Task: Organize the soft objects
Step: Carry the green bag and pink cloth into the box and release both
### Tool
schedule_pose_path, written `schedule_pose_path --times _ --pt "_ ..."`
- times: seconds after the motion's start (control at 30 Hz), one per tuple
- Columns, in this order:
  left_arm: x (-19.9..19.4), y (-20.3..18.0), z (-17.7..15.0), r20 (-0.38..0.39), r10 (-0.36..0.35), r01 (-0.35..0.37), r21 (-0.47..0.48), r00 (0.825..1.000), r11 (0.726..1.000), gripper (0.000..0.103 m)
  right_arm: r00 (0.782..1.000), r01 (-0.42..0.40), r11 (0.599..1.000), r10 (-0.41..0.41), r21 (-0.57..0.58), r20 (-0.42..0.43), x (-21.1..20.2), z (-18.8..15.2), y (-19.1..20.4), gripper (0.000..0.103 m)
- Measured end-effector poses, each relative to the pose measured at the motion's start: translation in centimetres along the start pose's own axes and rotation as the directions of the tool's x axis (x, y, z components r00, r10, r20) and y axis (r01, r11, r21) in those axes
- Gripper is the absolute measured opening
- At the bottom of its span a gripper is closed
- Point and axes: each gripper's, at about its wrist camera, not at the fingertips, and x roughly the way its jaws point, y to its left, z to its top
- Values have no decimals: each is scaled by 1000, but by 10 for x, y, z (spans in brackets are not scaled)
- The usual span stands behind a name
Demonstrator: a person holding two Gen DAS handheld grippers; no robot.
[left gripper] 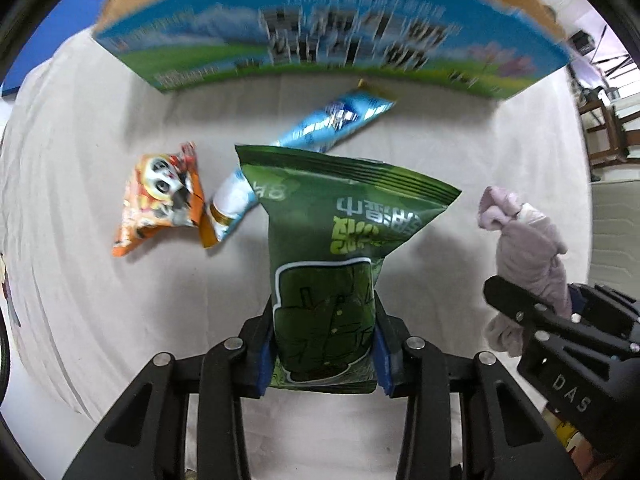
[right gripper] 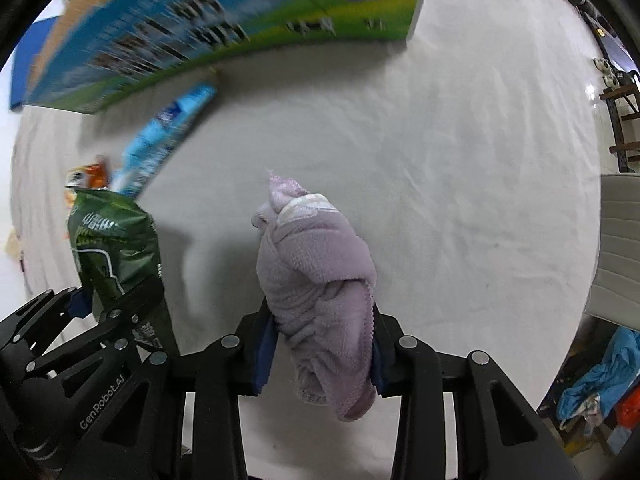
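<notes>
A pale cloth-covered surface (left gripper: 80, 280) fills both views. At its far edge stands a large cardboard box (left gripper: 332, 44) printed with blue sky and green grass, its brown flaps open at the top; motion blur smears the print.

Next in size is the green snack bag (left gripper: 340, 240), held up off the surface with its lower end clamped between the jaws of the left gripper (left gripper: 324, 344). The lilac fleece cloth (right gripper: 316, 280), bunched into a soft wad, is pinched the same way in the right gripper (right gripper: 320, 352) and hangs clear of the surface, just right of the green bag.

Still lying on the surface between the grippers and the box are a long blue wrapper (left gripper: 336, 120), a small white-and-gold packet (left gripper: 228, 208) touching its near end, and an orange panda-print packet (left gripper: 160, 196) just left of that.

Judging by this, the step in hand is carrying two picked-up items toward the box. The next move likely calls for lifting both above the box's front wall and over the opening before the jaws part, probably one at a time. The cloth may drape and snag on the rim; the bag is light and puffy and could slip.
</notes>
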Motion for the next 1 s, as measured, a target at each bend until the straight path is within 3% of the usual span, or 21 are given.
schedule_pose_path --times 0.23,0.53,0.67,0.8,1.0 --pt "-57 0 0 58 -83 84 -19 995 996 36 994 -62 998 64 -21 91 -64 -13 12 39" --pt "-126 21 29 152 -197 204 -30 969 979 36 969 -155 986 163 -58 186 -151 -2 10 39" --pt "-145 33 58 197 -200 209 -24 960 978 36 954 -172 982 185 -73 236 -169 24 26 39" --pt "-147 46 104 190 -214 223 -26 958 974 36 942 -171 983 183 -65 281 -188 59 26 39" --pt "-129 68 173 168 -183 196 -67 969 978 36 944 -119 993 115 -8 308 -184 130 22 39"
